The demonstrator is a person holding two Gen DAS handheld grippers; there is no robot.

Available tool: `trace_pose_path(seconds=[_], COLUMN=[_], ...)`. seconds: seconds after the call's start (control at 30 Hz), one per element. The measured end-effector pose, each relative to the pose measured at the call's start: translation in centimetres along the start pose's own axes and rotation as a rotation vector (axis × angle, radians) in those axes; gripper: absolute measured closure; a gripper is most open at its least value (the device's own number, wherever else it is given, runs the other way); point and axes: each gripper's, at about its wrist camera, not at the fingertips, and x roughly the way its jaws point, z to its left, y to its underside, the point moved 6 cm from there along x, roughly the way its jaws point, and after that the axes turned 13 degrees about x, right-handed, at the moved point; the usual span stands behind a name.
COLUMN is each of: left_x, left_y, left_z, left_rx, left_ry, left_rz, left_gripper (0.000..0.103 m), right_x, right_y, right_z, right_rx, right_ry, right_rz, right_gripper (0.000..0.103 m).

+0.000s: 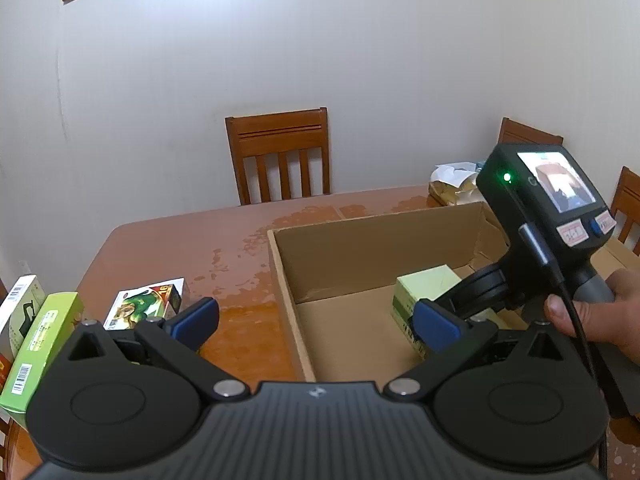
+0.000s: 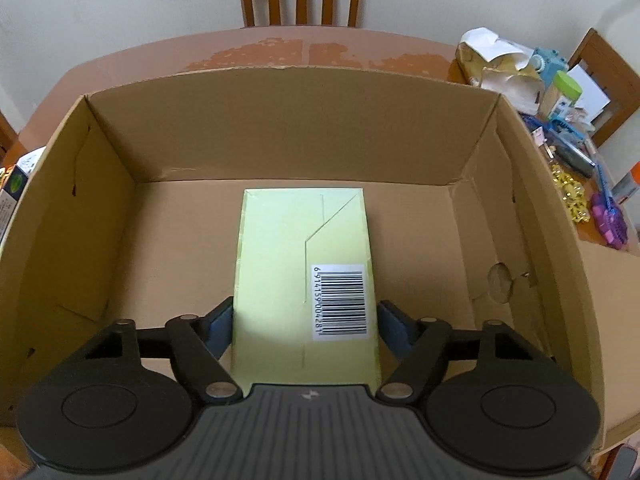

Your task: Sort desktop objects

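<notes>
The right tool point(image 2: 306, 322) clenches a pale green carton point(image 2: 306, 264) by its two long sides, inside the cardboard box point(image 2: 280, 120), low near the floor of it. Whether the carton already rests there I cannot tell. This fits placing it in as well as lifting it out. The left tool point(image 1: 316, 320) is spread wide and holds nothing, above the counter point(image 1: 168, 240), near a picture-printed carton point(image 1: 148, 304) and a green carton point(image 1: 44, 344).

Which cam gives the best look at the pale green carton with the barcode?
Right wrist: the pale green barcoded carton fills the centre between the right gripper's fingers, inside the brown cardboard box. Left wrist shows only a partly hidden corner, no barcode.
</notes>
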Motion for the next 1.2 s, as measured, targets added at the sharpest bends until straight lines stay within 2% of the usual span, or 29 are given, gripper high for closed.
trace_pose_path(seconds=[0.6, 0.83, 1.2], left_x=[0.8, 0.8, 0.4], left_y=[-0.1, -0.3, -0.3], left_z=[-1.4, -2.1, -2.4], left_rx=[0.014, 0.020, 0.025], left_ry=[0.024, 0.037, 0.033], left_rz=[0.010, 0.006, 0.002], left_gripper=[0.000, 0.000, 0.000], right_x=[0.6, 1.0, 0.4], right_y=[-2.0, -2.7, -1.8], right_z=[-4.6, -5.0, -5.0], right_rx=[0.059, 0.043, -0.003], right_ry=[0.054, 0.062, 0.061], right_rz=[-0.025, -0.026, 0.037], right_gripper=[0.029, 0.029, 0.027])
